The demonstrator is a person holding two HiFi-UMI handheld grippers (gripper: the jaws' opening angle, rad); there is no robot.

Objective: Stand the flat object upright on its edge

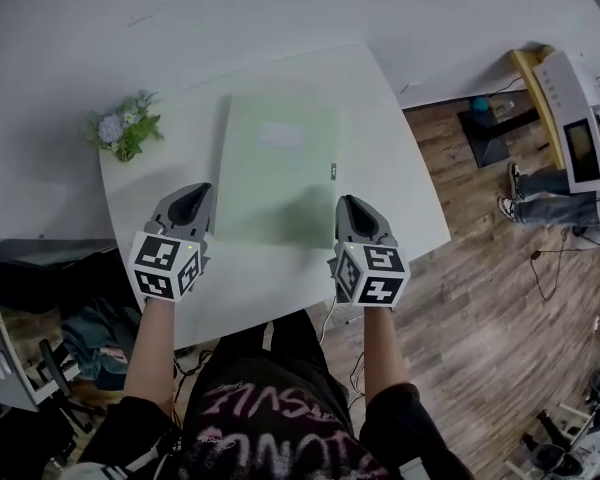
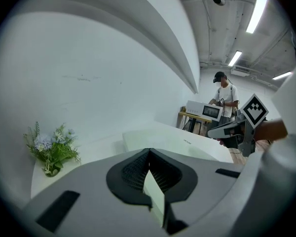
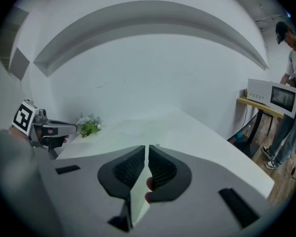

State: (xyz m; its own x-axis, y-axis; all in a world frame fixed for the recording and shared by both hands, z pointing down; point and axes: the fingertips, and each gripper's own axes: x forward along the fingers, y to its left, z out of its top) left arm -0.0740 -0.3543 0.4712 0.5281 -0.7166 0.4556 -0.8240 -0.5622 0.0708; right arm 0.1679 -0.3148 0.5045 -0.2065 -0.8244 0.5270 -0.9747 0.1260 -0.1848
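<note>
A pale green flat board lies flat in the middle of the white table. My left gripper hovers just off the board's near left corner, jaws shut with nothing between them. At the near right corner my right gripper is also shut and empty. In the left gripper view the shut jaws point over the board toward the right gripper. The right gripper view shows its jaws closed above the table, with the left gripper at the left.
A small bunch of artificial flowers stands at the table's far left corner. Beyond the table's right edge is wooden floor, a side table with a microwave and a person standing there. A white wall runs behind the table.
</note>
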